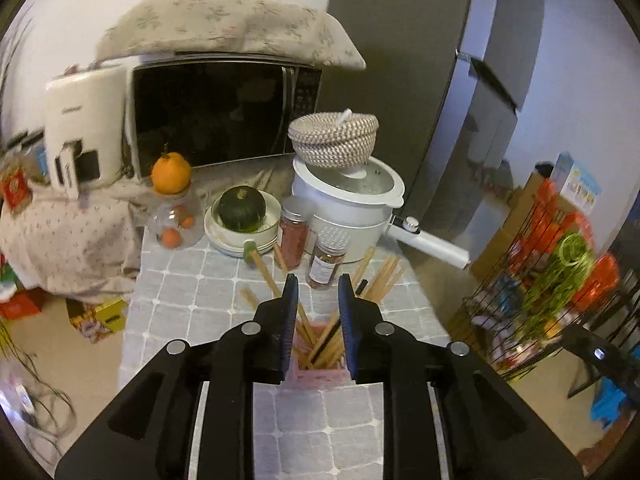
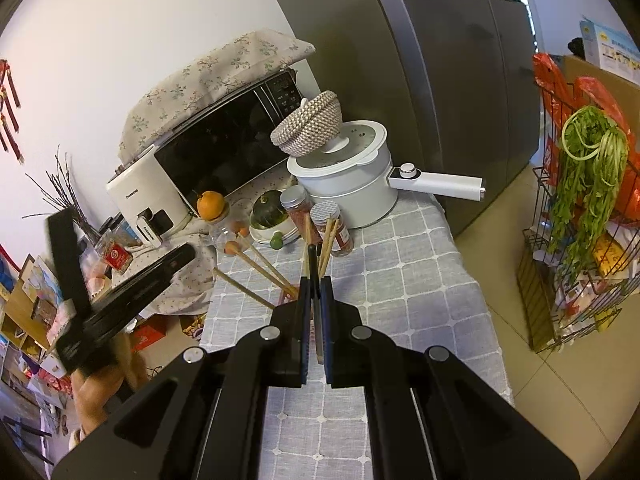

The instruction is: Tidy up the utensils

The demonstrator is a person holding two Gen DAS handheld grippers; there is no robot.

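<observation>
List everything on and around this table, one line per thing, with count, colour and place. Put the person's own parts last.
microwave: one, black door, back of table, under a floral cloth
air fryer: one, white, left of microwave
electric pot: one, white, back right, woven basket on its lid
squash: one, dark green, in stacked white bowls
orange: one, atop a clear jar
spice jars: two, clear, reddish contents, mid-table
chopsticks: several, wooden, loose on the grey checked tablecloth, more in pink holder
fridge: one, grey, right
wire rack: one, black, holding greens
left gripper: open above holder
right gripper: shut on chopsticks
</observation>
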